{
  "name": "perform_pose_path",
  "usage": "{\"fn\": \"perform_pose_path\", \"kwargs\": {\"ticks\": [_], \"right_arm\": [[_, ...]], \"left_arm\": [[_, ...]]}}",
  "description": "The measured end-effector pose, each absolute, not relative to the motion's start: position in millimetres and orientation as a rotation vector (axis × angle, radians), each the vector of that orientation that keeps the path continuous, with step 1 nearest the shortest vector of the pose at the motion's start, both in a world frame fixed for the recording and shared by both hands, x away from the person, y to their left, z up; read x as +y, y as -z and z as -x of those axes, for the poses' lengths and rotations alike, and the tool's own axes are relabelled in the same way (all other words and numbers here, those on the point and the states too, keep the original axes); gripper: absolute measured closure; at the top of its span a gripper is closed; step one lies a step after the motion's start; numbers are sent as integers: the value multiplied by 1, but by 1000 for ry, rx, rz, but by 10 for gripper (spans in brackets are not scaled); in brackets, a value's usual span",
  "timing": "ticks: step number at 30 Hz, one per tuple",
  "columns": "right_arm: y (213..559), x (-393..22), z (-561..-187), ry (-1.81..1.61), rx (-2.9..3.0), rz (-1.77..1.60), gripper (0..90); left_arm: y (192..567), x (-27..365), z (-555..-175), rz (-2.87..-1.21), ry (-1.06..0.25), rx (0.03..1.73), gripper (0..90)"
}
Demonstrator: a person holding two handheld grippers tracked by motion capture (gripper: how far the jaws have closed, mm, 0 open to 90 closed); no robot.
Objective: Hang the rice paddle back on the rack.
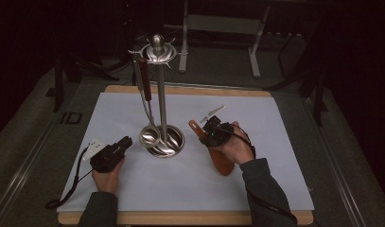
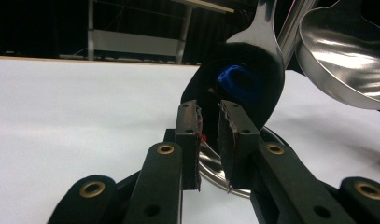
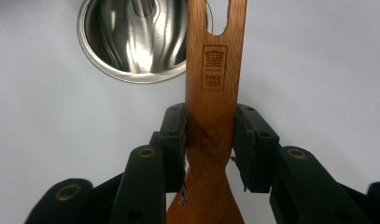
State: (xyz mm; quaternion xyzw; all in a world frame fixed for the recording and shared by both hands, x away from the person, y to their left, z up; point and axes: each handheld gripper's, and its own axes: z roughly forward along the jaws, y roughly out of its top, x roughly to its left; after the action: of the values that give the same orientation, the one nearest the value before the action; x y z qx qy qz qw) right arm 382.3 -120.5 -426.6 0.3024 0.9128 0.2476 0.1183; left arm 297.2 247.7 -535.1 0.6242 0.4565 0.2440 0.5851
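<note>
— On the white sheet (image 1: 190,184) to the right of the utensil stand (image 1: 161,94), our right gripper (image 1: 213,133) has its jaws closed on the flat sides of the wooden spatula (image 3: 213,84), pinching the handle just below the branded stamp, with the slotted end toward the stand's steel base (image 3: 131,42) and the blade trailing back toward our wrist.

— And our left gripper (image 2: 210,135)?

— It sits low on the sheet left of the base, jaws a narrow gap apart with nothing between them. Its fingers (image 2: 187,135) point at the hanging spoon (image 2: 257,51), with the ladle (image 2: 346,56) just beside it.

— What could go wrong from here?

— We judge the spatula is meant for a hook on the ring at the top. The grip sits near the handle's waist, so the heavy blade may swing and twist the wood in the pads. If we tilt it carelessly, the handle could strike the pole or knock the two hanging utensils, and the stand might rock on its round base. The slot is small, so we could easily miss the hook.

— And our surroundings?

— The sheet covers a wooden board (image 1: 180,218) on a grey table. The room beyond is dark, with a metal frame (image 1: 223,28) at the back.
</note>
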Motion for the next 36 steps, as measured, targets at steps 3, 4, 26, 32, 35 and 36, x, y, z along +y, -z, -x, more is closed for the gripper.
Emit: {"fn": "perform_pose_path", "kwargs": {"ticks": [3,4,26,32,35,36], "right_arm": [[426,-121,-381,-737,2659,-886,664],[426,-121,-381,-740,2660,-887,664],[418,-122,-370,-933,2565,-870,664],[413,-123,-369,-1008,2534,-885,664],[411,-123,-367,-1028,2523,-873,664],[411,-123,-366,-1035,2517,-873,663]], "left_arm": [[535,248,-297,-1455,-569,1064,783],[535,248,-297,-1455,-569,1064,783],[535,248,-297,-1455,-570,1064,783],[535,247,-297,-1452,-569,1065,784],[535,247,-297,-1451,-569,1065,783],[535,247,-297,-1451,-569,1065,783]]}}
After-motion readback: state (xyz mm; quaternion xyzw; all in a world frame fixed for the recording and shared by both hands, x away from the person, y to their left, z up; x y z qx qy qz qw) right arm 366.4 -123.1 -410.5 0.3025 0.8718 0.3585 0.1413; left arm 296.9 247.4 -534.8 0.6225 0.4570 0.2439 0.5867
